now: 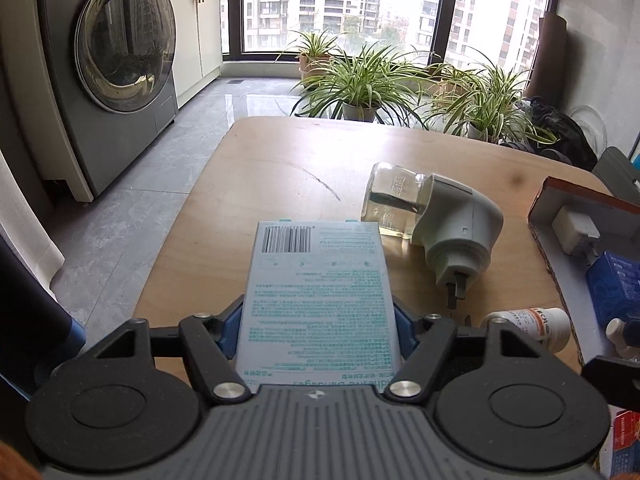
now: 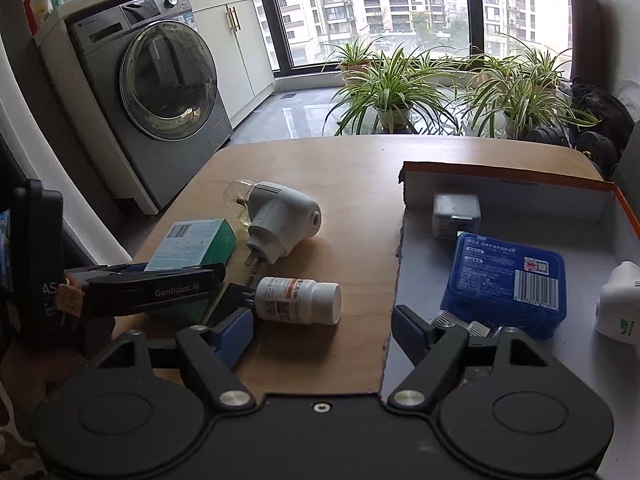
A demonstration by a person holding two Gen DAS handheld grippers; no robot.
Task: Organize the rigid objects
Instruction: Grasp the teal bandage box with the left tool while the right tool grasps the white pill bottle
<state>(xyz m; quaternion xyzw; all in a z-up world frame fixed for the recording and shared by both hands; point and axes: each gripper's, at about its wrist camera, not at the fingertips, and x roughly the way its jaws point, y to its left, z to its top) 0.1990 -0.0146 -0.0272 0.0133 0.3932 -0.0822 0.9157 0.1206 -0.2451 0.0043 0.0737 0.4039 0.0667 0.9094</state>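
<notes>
My left gripper (image 1: 318,320) is shut on a pale blue-green bandage box (image 1: 320,280), with a blue pad pressed on each long side. In the right wrist view that left gripper (image 2: 212,274) shows from the side at the left, holding the same box (image 2: 192,244) low over the table. My right gripper (image 2: 322,320) stands open; a white pill bottle (image 2: 298,300) with an orange label lies on its side just ahead, close to the left finger. A white plug-in vaporiser (image 2: 276,216) with a glass bottle lies behind it.
A shallow cardboard tray with an orange rim (image 2: 520,176) sits on the right of the wooden table (image 2: 340,168). It holds a white charger (image 2: 456,212), a blue box (image 2: 508,284) and a white item (image 2: 618,304). A washing machine (image 2: 160,80) and potted plants (image 2: 392,84) stand beyond.
</notes>
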